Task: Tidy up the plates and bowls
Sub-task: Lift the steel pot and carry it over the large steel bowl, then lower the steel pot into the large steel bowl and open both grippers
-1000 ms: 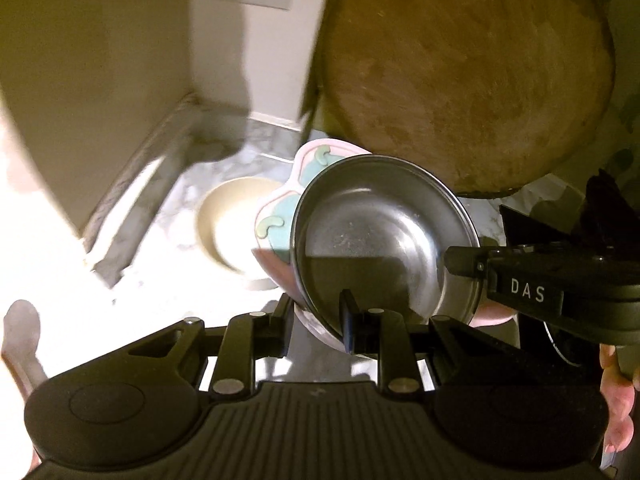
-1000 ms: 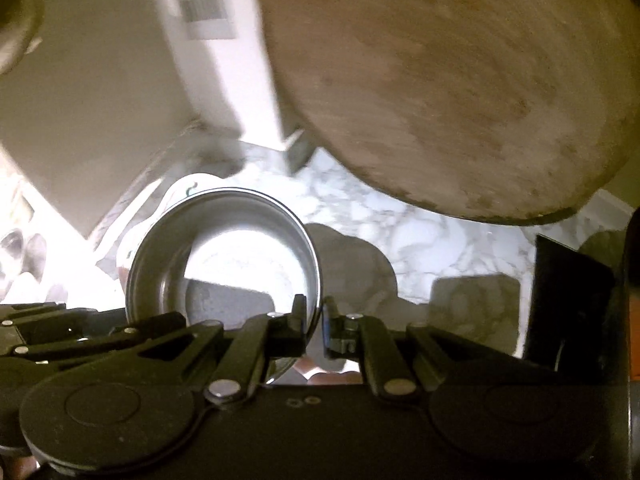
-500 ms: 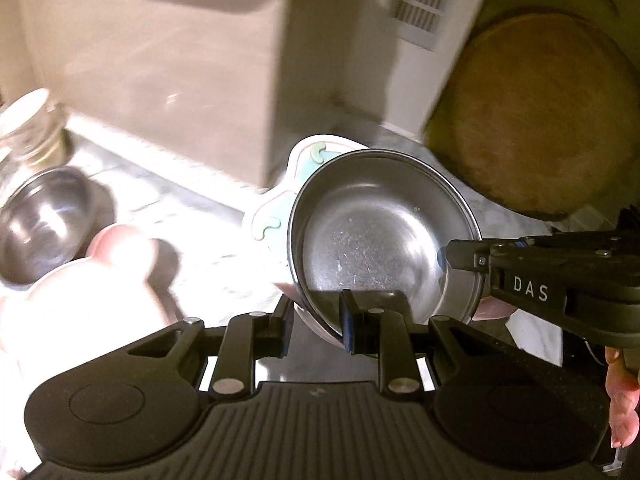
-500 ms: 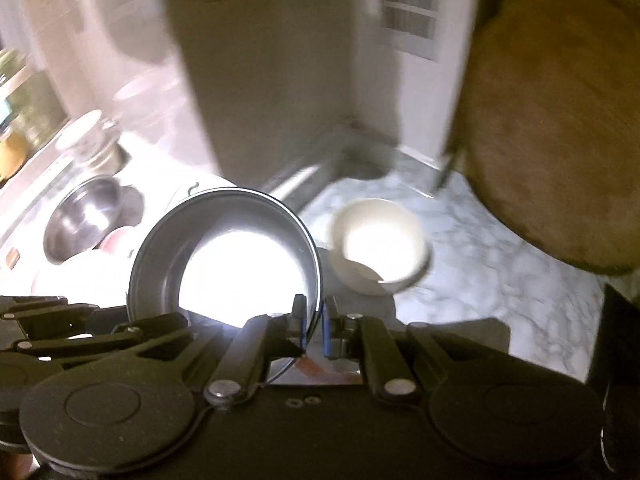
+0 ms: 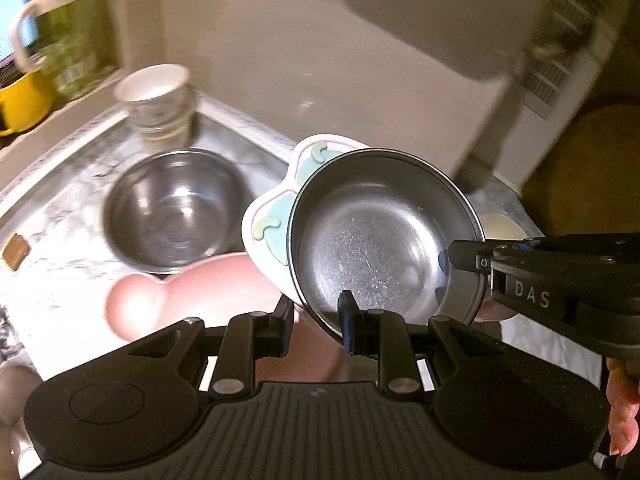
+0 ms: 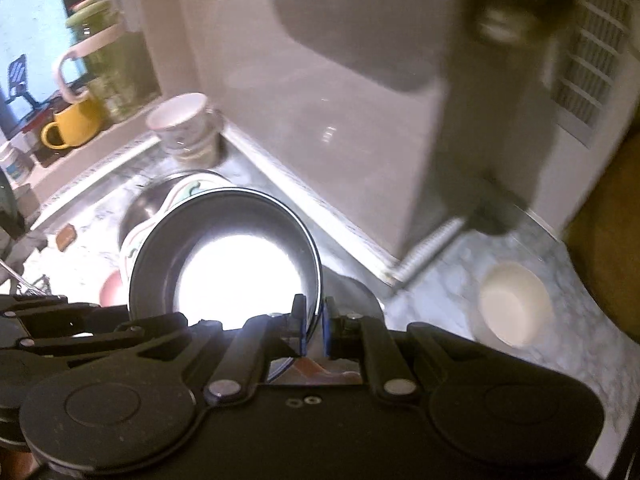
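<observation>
A: Both grippers pinch the steel bowl (image 5: 384,236): left gripper (image 5: 316,328) on its near rim, right gripper (image 5: 452,258) at three o'clock.
B: And underneath?
A: A patterned plate (image 5: 276,216) rides under it, tilted, mouth facing the cameras.
B: Destination?
A: Likely the big steel bowl (image 5: 172,208) at ten o'clock, nearer the left hand.

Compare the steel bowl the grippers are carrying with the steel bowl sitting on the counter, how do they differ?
The carried steel bowl is tilted, held at its rim by the left gripper and right gripper; the counter steel bowl rests upright, untouched. The carried one looks shallower with a flat bottom and sits in a white children's plate; the counter one looks deeper and rounder. Both are empty, shiny metal.
</observation>
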Demonstrator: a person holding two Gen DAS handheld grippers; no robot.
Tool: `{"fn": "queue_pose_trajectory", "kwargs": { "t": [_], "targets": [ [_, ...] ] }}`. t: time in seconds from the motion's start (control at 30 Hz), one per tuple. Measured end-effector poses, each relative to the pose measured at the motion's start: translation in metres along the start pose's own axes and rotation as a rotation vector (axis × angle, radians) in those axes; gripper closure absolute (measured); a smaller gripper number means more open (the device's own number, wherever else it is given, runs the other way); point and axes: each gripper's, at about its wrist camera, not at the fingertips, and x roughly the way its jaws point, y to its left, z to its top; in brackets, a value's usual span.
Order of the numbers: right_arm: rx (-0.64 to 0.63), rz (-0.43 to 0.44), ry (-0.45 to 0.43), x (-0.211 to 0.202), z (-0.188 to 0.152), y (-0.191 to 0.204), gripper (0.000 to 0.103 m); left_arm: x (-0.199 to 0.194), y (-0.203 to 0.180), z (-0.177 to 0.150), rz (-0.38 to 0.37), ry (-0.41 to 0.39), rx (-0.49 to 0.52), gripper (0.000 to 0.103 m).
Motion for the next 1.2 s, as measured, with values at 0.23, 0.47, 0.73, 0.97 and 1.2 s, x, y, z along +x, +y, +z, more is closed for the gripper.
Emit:
{"fn": "queue_pose_trajectory", "kwargs": {
  "t": [0.23, 0.47, 0.73, 0.97, 1.2],
  "targets": [
    [-0.049, 0.03, -0.009, 0.025, 0.031, 0.051, 0.095, -0.006, 0.059, 0.021, 0.044, -0.037, -0.042, 0.08],
    [-0.062, 0.058, 0.022, 0.059, 0.059, 0.086, 0.095, 0.009, 0.104, 0.045, 0.079, -0.02, -0.068, 0.08],
    [-0.072, 0.074, 0.063, 0.1, 0.084, 0.106, 0.095, 0.039, 0.136, 0.063, 0.115, 0.011, -0.112, 0.08],
    [-0.051, 0.086, 0.112, 0.139, 0.093, 0.107, 0.095, 0.073, 0.151, 0.071, 0.125, 0.03, -0.139, 0.08],
    [-0.055, 0.094, 0.154, 0.168, 0.094, 0.11, 0.095, 0.099, 0.157, 0.069, 0.146, 0.07, -0.149, 0.08]
  ]
}}
